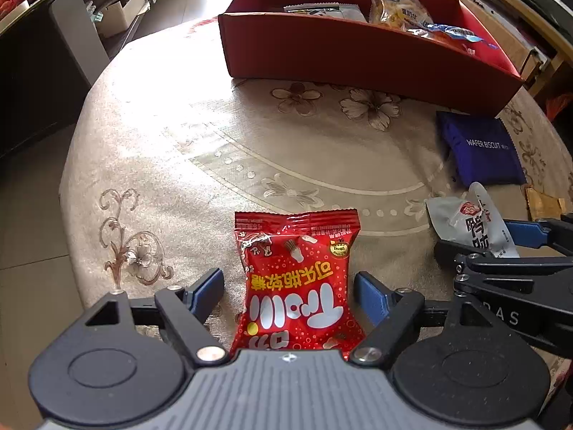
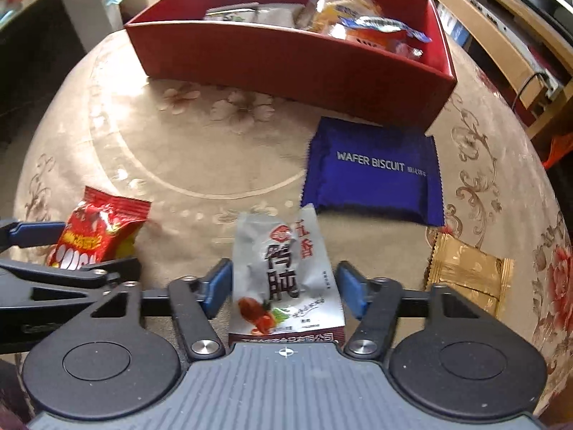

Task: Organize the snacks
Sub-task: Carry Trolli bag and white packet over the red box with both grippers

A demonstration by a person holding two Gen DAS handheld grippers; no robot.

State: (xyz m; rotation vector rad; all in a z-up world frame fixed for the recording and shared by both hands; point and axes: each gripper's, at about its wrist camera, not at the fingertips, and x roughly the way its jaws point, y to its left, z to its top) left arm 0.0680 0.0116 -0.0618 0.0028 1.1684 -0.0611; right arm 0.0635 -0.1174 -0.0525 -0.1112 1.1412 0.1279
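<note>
Snacks already fill the red box (image 1: pixel 322 53) at upper frame, while the left gripper (image 1: pixel 290 295) straddles the red candy bag (image 1: pixel 297 286) and the right gripper (image 2: pixel 284 288) brackets the grey pouch (image 2: pixel 283 276), both unclamped, with the blue wafer pack (image 2: pixel 372 172) and gold packet (image 2: pixel 465 276) left.

- The red box (image 1: pixel 358 53) wall hides the lower parts of the snacks inside.
- The gold packet (image 2: pixel 465 276) is partly hidden behind the gripper's arm.

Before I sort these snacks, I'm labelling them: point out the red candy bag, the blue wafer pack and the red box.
red candy bag (image 1: pixel 297 283), left wrist view, printed front
blue wafer pack (image 2: pixel 372 168), right wrist view, lettered face
red box (image 2: pixel 286 61), right wrist view, near wall
</note>
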